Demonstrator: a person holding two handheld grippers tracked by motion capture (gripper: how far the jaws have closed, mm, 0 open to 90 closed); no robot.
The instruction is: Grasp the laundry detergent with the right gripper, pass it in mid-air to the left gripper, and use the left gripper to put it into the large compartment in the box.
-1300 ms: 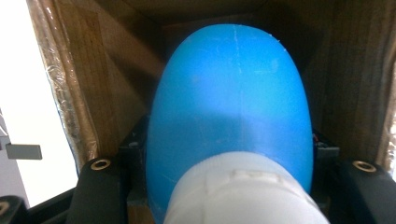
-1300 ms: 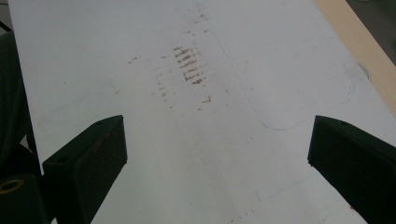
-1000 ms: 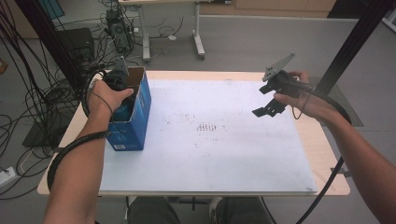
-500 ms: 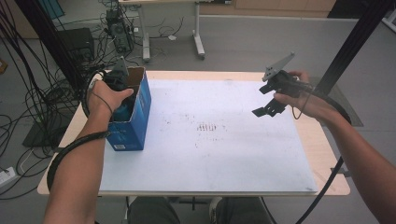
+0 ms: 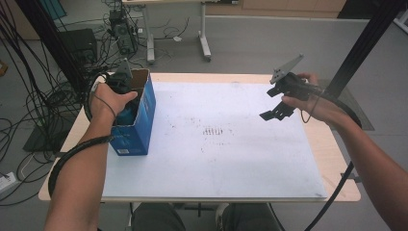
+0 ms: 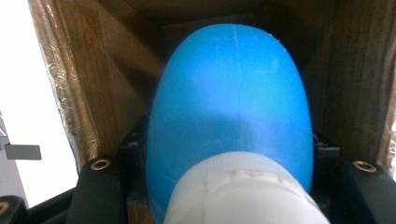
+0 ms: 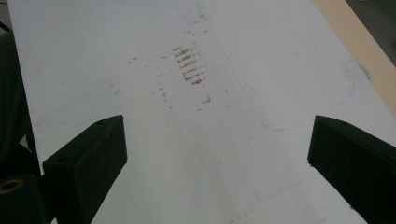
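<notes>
left gripper [image 5: 126, 91]: i have it plunged into the open top of the blue carton [image 5: 139, 125], its jaws clamped on a blue object with a white end [image 6: 229, 126].
blue object: inside the carton, brown cardboard walls on either side.
blue carton: upright at the left edge of the white sheet [image 5: 216, 159], on the table [image 5: 337, 163].
right gripper [image 5: 276, 113]: i hold it above the sheet's right side, jaws spread wide, nothing between them.

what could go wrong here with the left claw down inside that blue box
The left claw grips a smooth, rounded blue object inside the blue box; it may slip out. Lifting could drag or tip the box, since the right claw hovers open above the white mat, steadying nothing.
</notes>
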